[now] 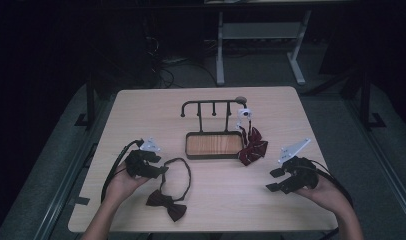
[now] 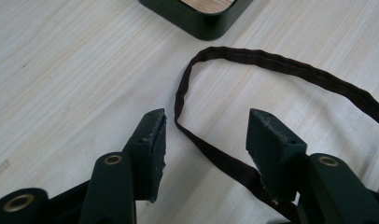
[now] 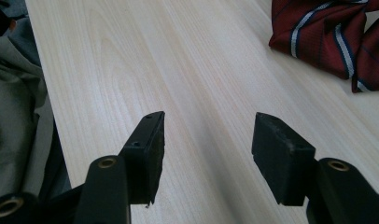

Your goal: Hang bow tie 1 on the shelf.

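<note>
Between the spread jaws of the left tongs (image 2: 204,135) runs the dark bow tie's strap (image 2: 211,149), lengthwise; right tongs (image 3: 206,140) gape, empty.

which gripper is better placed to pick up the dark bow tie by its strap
Left. The left gripper is open with the strap already running between its jaws. The right gripper is open over bare table, far across from the dark bow tie.

High view dim, dark surroundings, soft detail; both gripper views bright, evenly lit, sharp.
</note>
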